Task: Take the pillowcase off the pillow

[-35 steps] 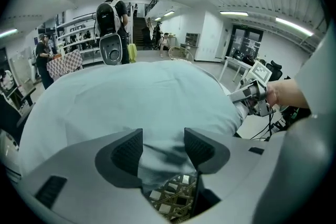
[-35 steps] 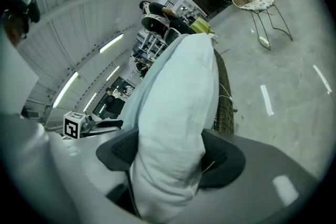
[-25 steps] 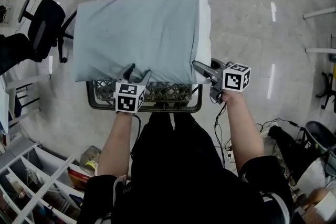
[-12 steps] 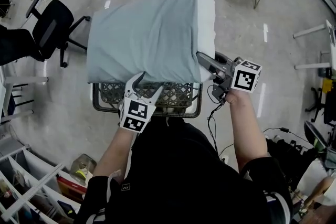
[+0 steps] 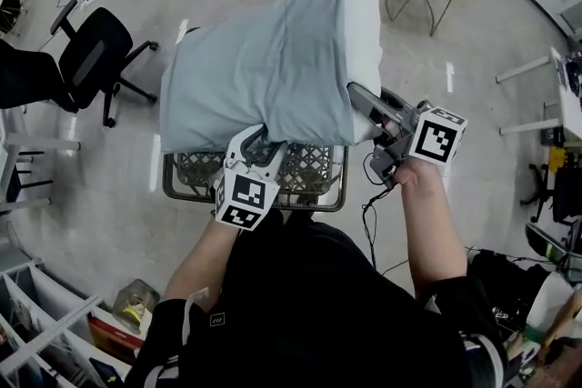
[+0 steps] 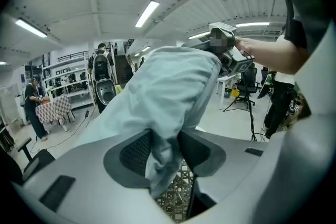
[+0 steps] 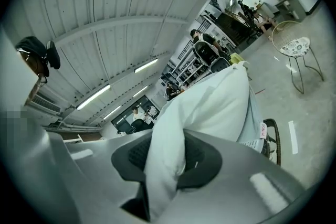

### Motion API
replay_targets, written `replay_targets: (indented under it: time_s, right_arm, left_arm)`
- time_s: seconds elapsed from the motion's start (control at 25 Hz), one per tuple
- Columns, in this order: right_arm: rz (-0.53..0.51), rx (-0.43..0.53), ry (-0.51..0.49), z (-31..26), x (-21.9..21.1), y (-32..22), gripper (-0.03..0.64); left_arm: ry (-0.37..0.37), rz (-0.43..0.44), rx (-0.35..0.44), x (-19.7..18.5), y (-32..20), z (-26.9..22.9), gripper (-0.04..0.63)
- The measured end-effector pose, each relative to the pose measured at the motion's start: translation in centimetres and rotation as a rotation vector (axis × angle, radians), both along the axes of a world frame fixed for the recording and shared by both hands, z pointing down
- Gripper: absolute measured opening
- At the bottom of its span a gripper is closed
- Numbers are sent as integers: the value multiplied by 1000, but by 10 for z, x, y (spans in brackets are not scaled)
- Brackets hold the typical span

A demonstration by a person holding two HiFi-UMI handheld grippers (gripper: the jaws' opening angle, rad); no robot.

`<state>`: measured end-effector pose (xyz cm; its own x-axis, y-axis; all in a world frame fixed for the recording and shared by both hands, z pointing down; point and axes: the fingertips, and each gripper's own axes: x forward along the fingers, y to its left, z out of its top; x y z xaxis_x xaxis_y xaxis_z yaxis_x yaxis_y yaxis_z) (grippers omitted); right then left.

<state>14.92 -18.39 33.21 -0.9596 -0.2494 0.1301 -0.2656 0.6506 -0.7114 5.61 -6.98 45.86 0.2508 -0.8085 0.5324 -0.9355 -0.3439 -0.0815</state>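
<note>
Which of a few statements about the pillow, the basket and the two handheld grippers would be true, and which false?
1. The left gripper has its jaws on the blue-grey pillowcase. True; they have just been closing, with the fabric between them.
2. The right gripper is empty. False: its jaws, also just closing, pinch the white pillow.
3. The pillow lies on the floor. False: it is held up over the basket.
4. White pillow shows beyond one end of the pillowcase. True.
</note>
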Motion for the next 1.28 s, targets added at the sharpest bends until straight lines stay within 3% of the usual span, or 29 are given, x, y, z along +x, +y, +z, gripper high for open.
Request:
replay_targets:
  time_s: [0.12,0.24,0.52,0.72,0.88,1.0,1.16,1.28]
  right_arm:
    - [21,4,9,-8,4,1,100]
    - [26,2,14,-11,8,0,98]
    - [53,-17,-1,-4,24,-3,97]
    - [77,-64,3,15,39,0,97]
    - [86,-87,34,31,49,6,104]
    - [80,-81,62,36,50,7,112]
    - [66,-55,90,36,49,7,115]
    - [51,-45,101,37,48,10,118]
  left_arm:
    - [-34,12,-2,-2,5,0,94]
    - [-21,-3,-13,-8,10,5,40]
    - [59,-43,-85,-26,23,34,21]
    - [58,-44,-120,-35,31,53,21]
    - [94,-41,-150,-29,30,54,32]
    - [76,-47,-142,-24,27,46,63]
    - [64,-9,-89,-11,19,19,163]
    - [135,38,-36,4,4,-8,204]
